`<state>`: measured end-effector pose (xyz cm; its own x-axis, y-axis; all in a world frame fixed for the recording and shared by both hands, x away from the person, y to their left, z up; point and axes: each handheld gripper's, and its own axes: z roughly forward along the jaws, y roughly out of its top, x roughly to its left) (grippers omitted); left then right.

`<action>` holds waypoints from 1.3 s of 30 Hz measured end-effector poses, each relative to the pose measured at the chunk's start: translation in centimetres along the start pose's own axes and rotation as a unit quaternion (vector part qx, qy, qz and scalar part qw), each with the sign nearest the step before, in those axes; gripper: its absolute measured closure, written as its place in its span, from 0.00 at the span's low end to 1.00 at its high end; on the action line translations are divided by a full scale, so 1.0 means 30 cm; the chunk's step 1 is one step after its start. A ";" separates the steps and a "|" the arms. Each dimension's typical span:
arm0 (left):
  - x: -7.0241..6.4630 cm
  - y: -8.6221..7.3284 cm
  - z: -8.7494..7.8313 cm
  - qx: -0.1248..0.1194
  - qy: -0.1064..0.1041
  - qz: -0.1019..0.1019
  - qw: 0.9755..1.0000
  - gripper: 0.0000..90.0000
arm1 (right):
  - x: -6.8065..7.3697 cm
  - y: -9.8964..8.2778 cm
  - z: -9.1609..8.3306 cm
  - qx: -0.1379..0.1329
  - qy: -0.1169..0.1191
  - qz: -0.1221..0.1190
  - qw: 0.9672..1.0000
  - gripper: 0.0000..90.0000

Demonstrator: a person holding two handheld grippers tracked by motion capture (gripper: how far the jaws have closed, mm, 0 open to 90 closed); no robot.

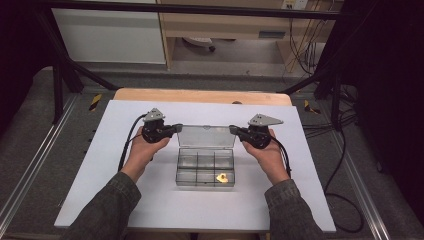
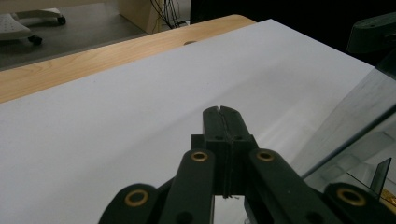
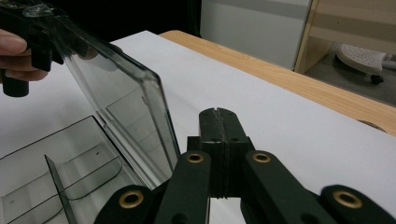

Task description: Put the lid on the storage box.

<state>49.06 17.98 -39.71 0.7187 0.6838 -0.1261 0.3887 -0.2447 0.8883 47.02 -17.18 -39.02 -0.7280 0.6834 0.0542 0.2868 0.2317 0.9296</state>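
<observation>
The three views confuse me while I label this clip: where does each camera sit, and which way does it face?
High view: above the person's side, facing forward and down on the white table; forearms, left gripper, right gripper.
Left gripper view: rides that gripper, jaws shut, facing across the table.
Right gripper view: rides that gripper, jaws shut, beside the raised lid.
All share the clear compartment box.
</observation>
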 end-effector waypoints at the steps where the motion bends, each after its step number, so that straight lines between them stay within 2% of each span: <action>1: 0.000 0.000 -0.001 0.000 -0.001 0.000 1.000 1.00 | 0.000 0.000 0.000 0.000 0.000 0.000 1.000 1.00; 19: -0.021 -0.005 -0.017 0.004 -0.011 0.003 1.000 1.00 | 0.008 -0.002 -0.006 0.006 0.001 -0.001 1.000 1.00; 24: -0.039 -0.015 -0.033 0.003 -0.014 0.001 1.000 1.00 | 0.017 -0.001 -0.017 0.006 0.002 -0.005 1.000 1.00; 39: -0.105 0.004 -0.086 -0.014 -0.025 0.018 0.999 1.00 | 0.053 0.022 -0.051 -0.003 -0.003 -0.008 1.000 0.99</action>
<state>45.37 17.57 -38.08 0.7603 0.6392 -0.1153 0.3465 -0.2490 0.9044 45.11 -16.99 -37.77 -0.7280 0.6845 0.0377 0.2724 0.2384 0.9322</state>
